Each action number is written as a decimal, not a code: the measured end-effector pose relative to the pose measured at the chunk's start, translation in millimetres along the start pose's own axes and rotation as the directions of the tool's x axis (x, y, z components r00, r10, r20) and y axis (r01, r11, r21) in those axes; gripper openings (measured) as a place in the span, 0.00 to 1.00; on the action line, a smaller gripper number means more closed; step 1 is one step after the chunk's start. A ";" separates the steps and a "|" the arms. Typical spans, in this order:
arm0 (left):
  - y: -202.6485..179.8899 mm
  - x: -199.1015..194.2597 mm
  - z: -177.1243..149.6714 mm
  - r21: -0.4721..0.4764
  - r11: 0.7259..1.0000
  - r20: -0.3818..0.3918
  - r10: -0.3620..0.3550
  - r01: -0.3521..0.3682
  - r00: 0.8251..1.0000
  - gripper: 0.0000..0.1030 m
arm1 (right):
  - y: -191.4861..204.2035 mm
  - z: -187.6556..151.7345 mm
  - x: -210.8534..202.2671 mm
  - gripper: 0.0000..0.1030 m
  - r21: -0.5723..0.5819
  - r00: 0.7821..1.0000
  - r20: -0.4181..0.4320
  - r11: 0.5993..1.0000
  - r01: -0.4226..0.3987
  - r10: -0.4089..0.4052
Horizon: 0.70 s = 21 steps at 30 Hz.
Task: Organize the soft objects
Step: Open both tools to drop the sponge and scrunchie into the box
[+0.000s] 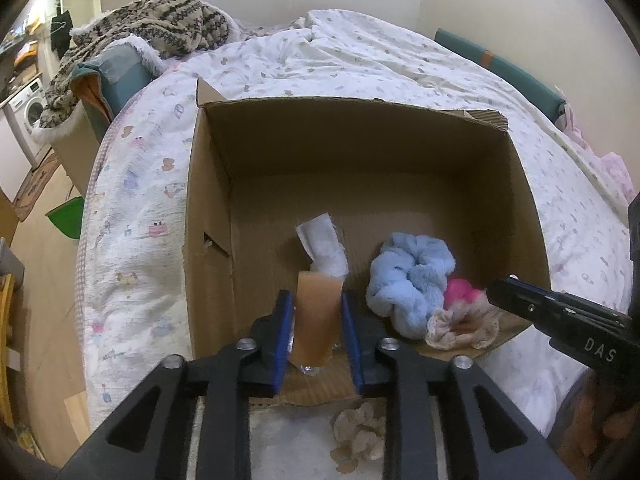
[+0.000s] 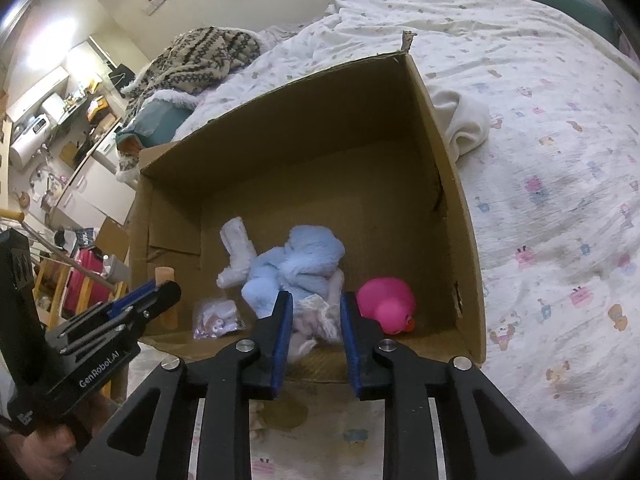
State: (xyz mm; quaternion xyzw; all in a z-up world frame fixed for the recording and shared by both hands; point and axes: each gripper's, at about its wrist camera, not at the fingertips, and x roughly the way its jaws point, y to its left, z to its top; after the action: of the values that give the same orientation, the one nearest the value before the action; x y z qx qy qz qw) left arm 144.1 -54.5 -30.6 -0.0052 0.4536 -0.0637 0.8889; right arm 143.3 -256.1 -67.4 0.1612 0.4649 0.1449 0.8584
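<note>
Jaws slightly parted, left gripper (image 1: 316,318) around tan pouch (image 1: 317,316)

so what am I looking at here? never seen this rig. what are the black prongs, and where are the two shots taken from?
No robot: a person holds a two-finger tool in each hand, with a fisheye camera on each looking along its blue-padded fingers. In the left-hand view, the left tool straddles a tan plastic-wrapped packet. In the right-hand view, the right tool straddles a cream lace scrunchie; neither visibly grips. Both reach into an open brown cardboard box on a patterned white bedspread. Also inside: a fluffy light-blue scrunchie, pink rubber duck and white cloth roll.
</note>
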 end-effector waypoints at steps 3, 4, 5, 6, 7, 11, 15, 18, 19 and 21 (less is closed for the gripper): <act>-0.5 -5.9 -0.6 0.000 1.000 0.025 -0.003 0.003 1.000 0.48 | -0.1 0.4 -2.2 0.53 0.008 1.000 0.006 1.000 -0.012 0.012; -0.6 -7.5 -0.7 -0.001 1.000 0.031 -0.002 0.002 1.000 0.57 | 0.0 0.5 -4.0 0.67 0.011 1.000 0.017 1.000 -0.010 0.010; -0.5 -10.5 -1.0 -0.003 1.000 0.044 -0.006 0.006 0.999 0.59 | -0.2 0.7 -6.8 0.67 0.011 1.000 0.028 1.000 -0.011 0.010; -0.3 -11.6 -1.0 -0.002 1.000 0.048 -0.010 0.010 0.999 0.59 | 0.2 1.5 -7.7 0.67 0.009 0.999 0.029 1.000 -0.015 0.015; -0.8 -12.8 -0.8 0.000 1.000 0.050 -0.014 0.014 0.999 0.59 | 0.3 1.8 -8.0 0.67 0.010 0.999 0.027 1.000 -0.020 0.019; -0.7 -15.1 -1.0 0.007 1.000 0.053 0.001 -0.001 0.999 0.59 | 1.3 1.7 -8.5 0.67 0.012 1.000 0.024 1.000 -0.018 0.018; 0.6 -19.4 -1.1 -0.004 1.000 0.054 0.014 -0.014 0.998 0.59 | 3.3 1.8 -9.6 0.67 0.007 1.000 0.027 1.000 -0.008 0.008; 3.5 -24.9 -2.7 -0.010 1.000 0.058 0.019 -0.018 0.998 0.59 | 3.6 1.3 -10.9 0.67 0.014 1.000 0.026 1.000 -0.004 0.003; 4.0 -26.8 -3.5 -0.010 1.000 0.059 0.022 -0.021 0.998 0.59 | 3.7 0.6 -11.8 0.67 0.015 1.000 0.025 1.000 -0.001 0.001; 5.8 -31.1 -6.1 -0.009 1.000 0.059 0.029 -0.029 0.998 0.59 | 4.5 -1.6 -14.1 0.67 0.014 1.000 0.026 1.000 0.005 -0.005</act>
State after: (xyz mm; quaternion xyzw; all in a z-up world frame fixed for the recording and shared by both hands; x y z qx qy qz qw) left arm 121.8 -44.8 -9.5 -0.0039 0.4274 -0.0488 0.9027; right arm 134.1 -257.5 -55.8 0.1681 0.4551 0.1374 0.8636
